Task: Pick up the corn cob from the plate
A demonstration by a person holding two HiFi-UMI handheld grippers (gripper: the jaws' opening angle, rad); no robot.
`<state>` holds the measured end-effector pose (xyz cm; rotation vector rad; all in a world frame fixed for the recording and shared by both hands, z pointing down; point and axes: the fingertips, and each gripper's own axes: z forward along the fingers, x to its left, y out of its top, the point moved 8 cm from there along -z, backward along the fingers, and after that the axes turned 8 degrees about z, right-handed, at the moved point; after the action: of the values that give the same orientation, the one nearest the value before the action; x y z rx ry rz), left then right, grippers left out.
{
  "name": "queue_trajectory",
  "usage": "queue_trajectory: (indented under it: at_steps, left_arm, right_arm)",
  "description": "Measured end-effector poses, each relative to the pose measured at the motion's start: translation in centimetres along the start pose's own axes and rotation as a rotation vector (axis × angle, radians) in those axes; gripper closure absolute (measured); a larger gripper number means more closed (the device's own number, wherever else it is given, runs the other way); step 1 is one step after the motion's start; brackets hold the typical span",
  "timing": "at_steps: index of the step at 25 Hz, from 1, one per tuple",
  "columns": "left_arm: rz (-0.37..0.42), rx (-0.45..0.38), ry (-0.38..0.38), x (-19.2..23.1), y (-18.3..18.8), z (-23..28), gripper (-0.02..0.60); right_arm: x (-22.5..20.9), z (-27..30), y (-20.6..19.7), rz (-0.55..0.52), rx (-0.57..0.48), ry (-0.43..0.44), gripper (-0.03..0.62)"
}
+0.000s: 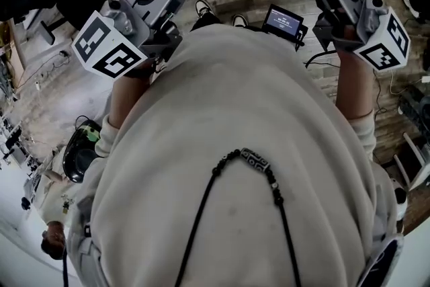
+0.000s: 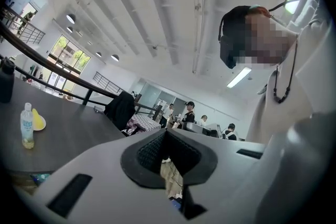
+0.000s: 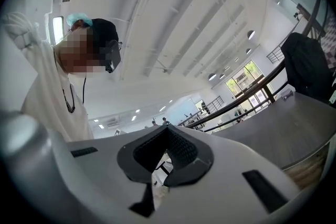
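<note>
One dark tabletop [image 2: 68, 123] is seen, well apart from two grippers. The left gripper [image 2: 167, 131] and the right gripper [image 3: 167, 128] are each closed, with nothing held between the jaws. One bottle [image 2: 27, 126] is stood on the tabletop just beside one plate [image 2: 43, 124], on which one yellow corn cob [image 2: 35, 117] is laid.

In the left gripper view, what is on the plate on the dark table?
A yellow thing, probably the corn cob, lies on the plate. The bottle standing in front covers the plate's left part, so anything else there is hidden.
</note>
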<state>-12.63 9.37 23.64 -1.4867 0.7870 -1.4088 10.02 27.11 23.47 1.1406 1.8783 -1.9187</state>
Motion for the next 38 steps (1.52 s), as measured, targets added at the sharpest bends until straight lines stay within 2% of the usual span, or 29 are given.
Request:
queue_trajectory:
  at_steps: [13,17,22,26,30,33,38]
  left_arm:
    - [0.020,-0.055,-0.075,2.1,0.1,0.7,0.580]
    - [0.057,-0.069,-0.063,3.1,1.0,0.6,0.580]
    - [0.037,-0.099,-0.047,3.9,2.3,0.1,0.580]
    - [0.019,-0.117,-0.017,7.2,2.7,-1.5,0.580]
    - [0.045,-0.116,0.008,8.2,2.3,-3.3,0.580]
    - [0.063,-0.087,0.067,9.1,2.3,-4.9,0.580]
    - [0.041,-0.116,0.158,10.0,2.8,-8.1,0.580]
  right_arm:
    - [1.1,0.7,0.2,-0.061,-0.002,-0.050,0.579]
    - [1.1,1.4,1.1,-0.078,0.017,-0.054,0.579]
    - [1.0,3.2,3.4,-0.108,0.052,-0.036,0.579]
    - [-0.7,8.0,4.5,-0.129,0.094,-0.006,0.579]
    - [-1.1,10.2,4.7,-0.134,0.127,0.018,0.579]
    - [-1.0,10.7,5.4,-0.153,0.148,0.024,0.579]
    - [-1.2,12.1,6.0,-0.149,0.173,0.046,0.579]
